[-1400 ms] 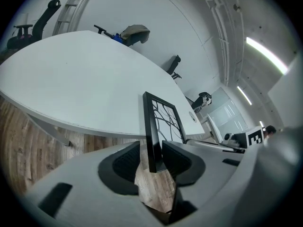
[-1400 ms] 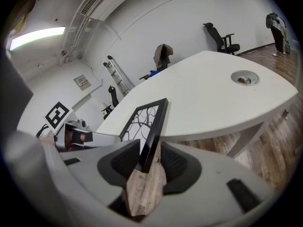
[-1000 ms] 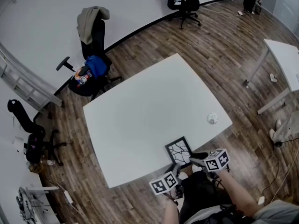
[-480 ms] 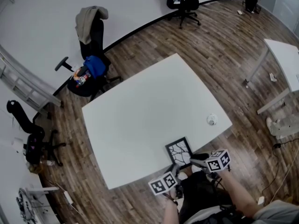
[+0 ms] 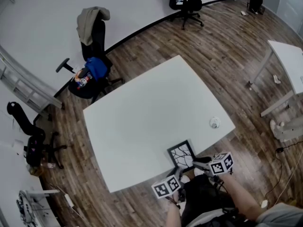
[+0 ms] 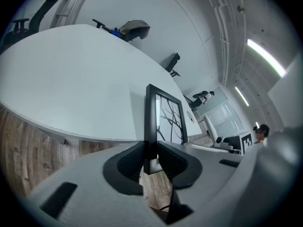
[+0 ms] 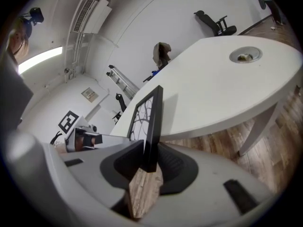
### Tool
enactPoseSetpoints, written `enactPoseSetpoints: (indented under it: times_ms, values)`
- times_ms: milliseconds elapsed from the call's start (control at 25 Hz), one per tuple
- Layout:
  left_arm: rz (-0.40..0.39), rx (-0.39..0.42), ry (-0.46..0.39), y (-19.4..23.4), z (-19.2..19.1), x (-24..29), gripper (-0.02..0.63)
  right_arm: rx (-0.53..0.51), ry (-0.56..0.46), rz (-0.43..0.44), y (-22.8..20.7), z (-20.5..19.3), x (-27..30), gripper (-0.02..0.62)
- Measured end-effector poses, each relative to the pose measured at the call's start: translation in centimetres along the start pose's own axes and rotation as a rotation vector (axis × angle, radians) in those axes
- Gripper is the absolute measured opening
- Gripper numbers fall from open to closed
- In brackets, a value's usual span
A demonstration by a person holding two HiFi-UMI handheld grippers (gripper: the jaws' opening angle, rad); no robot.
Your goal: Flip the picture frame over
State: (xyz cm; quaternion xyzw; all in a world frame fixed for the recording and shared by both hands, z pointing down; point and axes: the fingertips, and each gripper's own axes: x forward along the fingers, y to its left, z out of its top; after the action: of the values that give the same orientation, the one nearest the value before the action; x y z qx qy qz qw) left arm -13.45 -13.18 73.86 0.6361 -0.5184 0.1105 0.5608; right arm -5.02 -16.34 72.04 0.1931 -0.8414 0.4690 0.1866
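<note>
A black picture frame [image 5: 181, 154] with a white cracked-line print lies face up at the near edge of the white table [image 5: 142, 112]. My left gripper [image 5: 177, 172] reaches it from below-left. In the left gripper view the frame [image 6: 163, 119] stands edge-on between the jaws of that gripper [image 6: 150, 160], and both pads press on its black rim. My right gripper [image 5: 197, 160] holds the frame's near right side. There too the frame [image 7: 147, 112] sits edge-on in the gripper [image 7: 150, 157], with the pads against it. Both pairs of jaws have just been closing on the frame.
A small round white dish [image 5: 215, 120] sits near the table's right edge. A black office chair with a jacket [image 5: 94, 37] stands beyond the far left corner, another chair [image 5: 187, 4] at the back. A second white table [image 5: 289, 65] is at the right.
</note>
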Motion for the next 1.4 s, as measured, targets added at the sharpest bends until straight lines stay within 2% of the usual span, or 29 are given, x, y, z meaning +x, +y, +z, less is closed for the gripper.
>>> enactPoseSetpoints:
  times_ms: [200,480,680,760,920,1080,1240,1400]
  values:
    - [0.01,0.018,0.004,-0.1,0.2,0.1,0.084,0.001,0.009,-0.03,0.1,0.5,-0.1,0.089]
    - [0.04,0.022,0.019,-0.4,0.3,0.0,0.084,0.099,0.046,-0.097,-0.1,0.4,-0.5,0.089]
    - [0.109,0.101,0.005,-0.6,1.3,-0.6,0.084,0.087,0.044,-0.118,0.3,1.1,-0.9,0.089]
    - [0.112,0.118,-0.012,-0.9,1.9,-0.8,0.084,0.074,0.042,-0.126,0.4,1.3,-1.2,0.089]
    - [0.047,0.101,-0.036,-2.4,2.9,-1.1,0.084,0.086,0.037,-0.145,0.9,1.7,-1.9,0.084]
    - [-0.016,0.084,-0.05,-3.9,3.5,-0.7,0.084,0.123,-0.008,-0.118,1.7,2.7,-2.2,0.081]
    - [-0.11,0.045,-0.071,-5.9,4.1,-0.6,0.084,0.087,-0.016,-0.123,2.2,3.1,-2.5,0.078]
    - [-0.165,0.042,-0.061,-7.5,4.7,-0.6,0.121,0.047,-0.019,-0.133,2.9,3.6,-2.5,0.078]
